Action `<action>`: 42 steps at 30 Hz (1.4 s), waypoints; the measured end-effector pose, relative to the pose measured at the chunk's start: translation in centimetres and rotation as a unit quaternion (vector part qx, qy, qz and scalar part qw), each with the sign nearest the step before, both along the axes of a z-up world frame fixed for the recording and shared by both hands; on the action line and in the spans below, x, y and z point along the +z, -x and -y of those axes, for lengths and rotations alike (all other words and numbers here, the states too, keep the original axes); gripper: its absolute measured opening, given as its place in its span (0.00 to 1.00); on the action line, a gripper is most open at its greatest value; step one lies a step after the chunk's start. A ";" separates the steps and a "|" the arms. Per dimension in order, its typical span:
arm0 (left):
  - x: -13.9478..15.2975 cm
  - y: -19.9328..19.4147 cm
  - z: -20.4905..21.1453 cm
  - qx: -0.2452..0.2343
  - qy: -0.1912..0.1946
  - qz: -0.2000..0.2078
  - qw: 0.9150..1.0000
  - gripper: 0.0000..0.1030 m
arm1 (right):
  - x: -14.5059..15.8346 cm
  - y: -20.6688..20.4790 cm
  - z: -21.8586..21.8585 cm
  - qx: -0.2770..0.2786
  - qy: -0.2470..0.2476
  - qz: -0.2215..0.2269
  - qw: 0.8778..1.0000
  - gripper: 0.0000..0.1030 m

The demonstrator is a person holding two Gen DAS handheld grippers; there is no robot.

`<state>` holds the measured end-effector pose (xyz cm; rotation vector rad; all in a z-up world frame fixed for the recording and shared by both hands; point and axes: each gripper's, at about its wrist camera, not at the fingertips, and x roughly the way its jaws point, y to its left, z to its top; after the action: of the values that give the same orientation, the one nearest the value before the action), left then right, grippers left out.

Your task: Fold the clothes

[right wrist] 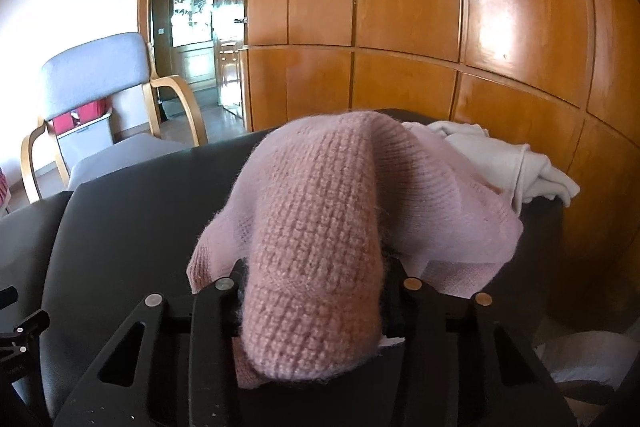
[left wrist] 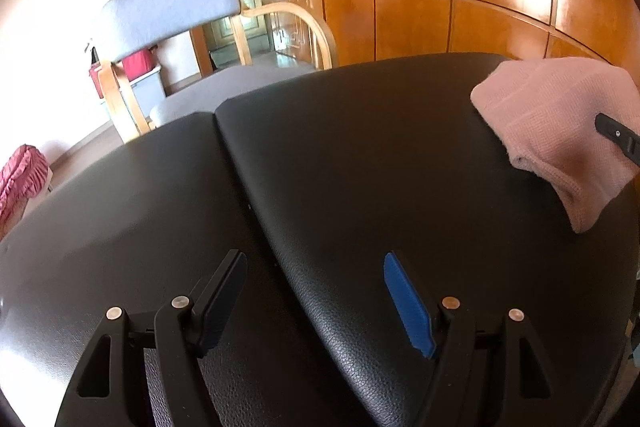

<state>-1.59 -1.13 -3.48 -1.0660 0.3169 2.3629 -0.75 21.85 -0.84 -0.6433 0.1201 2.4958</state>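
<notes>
Pink knit sweater (right wrist: 316,227) bunched on the black padded table (right wrist: 120,227), one thick roll of it caught in the right gripper (right wrist: 316,307).

That roll fills the gap between the right gripper's fingers, which are closed in on it; the rest slumps away toward a white garment (right wrist: 520,163) heaped just behind the sweater. Left gripper (left wrist: 316,303) hangs wide open and empty over bare table, well left of the sweater. Looks like a carrying or spreading step; next wants that free gripper to find a second edge.
</notes>
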 end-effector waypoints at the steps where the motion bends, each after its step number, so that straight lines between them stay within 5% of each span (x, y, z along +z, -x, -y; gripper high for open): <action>1: 0.1 0.0 -0.1 0.002 0.001 0.008 1.000 0.70 | 0.0 -0.1 0.0 0.001 0.001 0.003 1.000 0.41; 15: 0.1 0.4 1.6 0.028 0.007 0.028 0.999 0.70 | 0.5 0.4 0.0 0.023 0.006 0.020 1.000 0.36; 22: 0.1 -0.4 1.6 0.030 0.019 0.040 0.999 0.70 | 0.9 0.6 1.1 0.069 0.071 -0.004 0.995 0.33; 28: 2.1 -2.8 -1.4 -0.019 0.055 -0.005 0.998 0.70 | -0.3 2.3 4.0 0.130 0.087 -0.003 0.988 0.42; 33: 5.2 -4.9 -4.5 -0.076 0.041 -0.052 0.995 0.70 | 0.4 -2.1 2.7 0.115 0.120 -0.051 0.985 0.49; 35: 5.3 -4.8 -5.6 -0.088 0.035 -0.050 0.994 0.70 | 0.6 -3.9 1.3 0.088 0.128 -0.068 0.985 0.56; 42: 4.3 -3.3 -9.9 -0.110 0.036 -0.012 0.993 0.70 | 1.5 -7.9 -1.5 0.055 0.169 -0.092 0.980 0.57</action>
<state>1.75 8.75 0.78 -0.9817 0.5045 2.1818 7.11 23.30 0.64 -0.5609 0.6033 2.6634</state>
